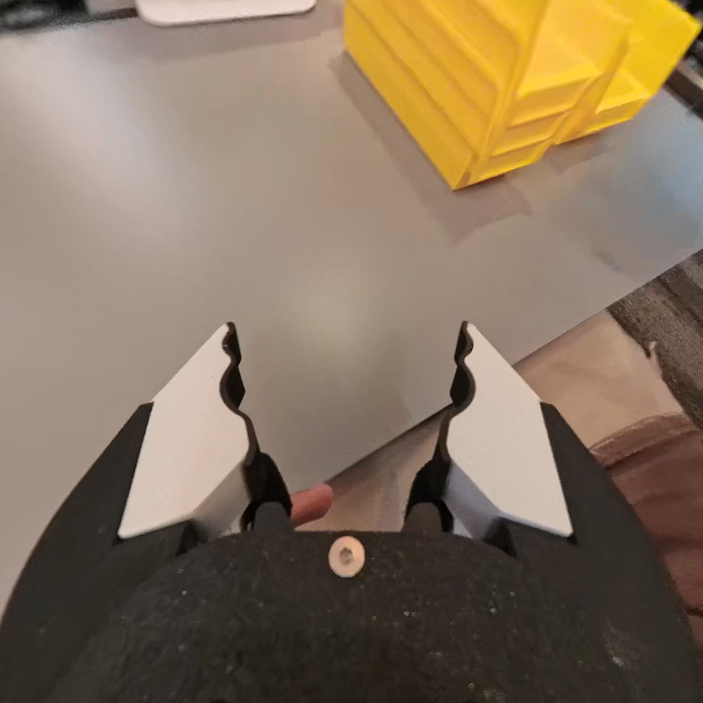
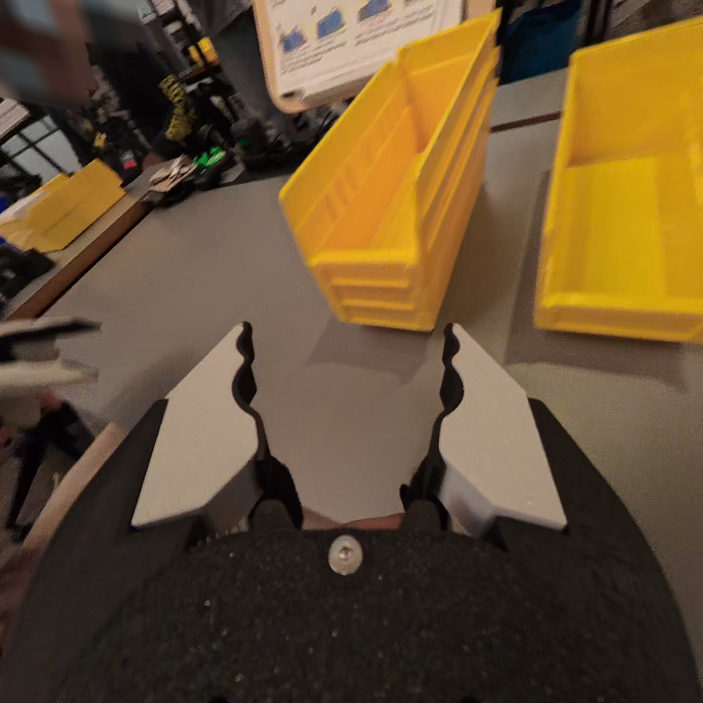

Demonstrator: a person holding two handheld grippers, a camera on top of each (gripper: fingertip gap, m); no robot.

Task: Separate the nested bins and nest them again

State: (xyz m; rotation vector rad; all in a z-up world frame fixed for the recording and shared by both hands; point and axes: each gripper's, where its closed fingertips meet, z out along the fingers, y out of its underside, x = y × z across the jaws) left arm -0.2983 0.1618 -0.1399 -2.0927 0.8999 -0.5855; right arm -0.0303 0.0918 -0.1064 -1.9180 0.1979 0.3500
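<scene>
So right now we've got both claws wide open and holding nothing: the left claw (image 1: 348,327) hangs over bare grey tabletop (image 1: 190,190) near its front edge, and the right claw (image 2: 348,329) hangs a bit short of the stack. The nested bins (image 2: 384,198) sit on the tabletop ahead of the right claw, long and narrow, with at least three stepped front lips showing, so we're guessing three or so shells jammed into each other. In the left wrist view the same stack (image 1: 494,87) is off to the upper right, well apart from that claw. There's also a wider yellow bin (image 2: 624,213) standing by itself just to the right of the stack, plus another yellow bin (image 2: 72,205) way off on a far table. Handling-wise, we figure these are thin moulded plastic: light, fairly stiff, smooth and probably slippery, and not fragile at all. The catch is that nested bins like this tend to stick together, so lifting the top one could drag the whole stack up. Our plan would be to pinch the top bin's side wall or its front lip with one claw, and pin the lower bins' lip down with the other. The walls may flex a bit when squeezed, so grabbing close to a corner seems safer.
</scene>
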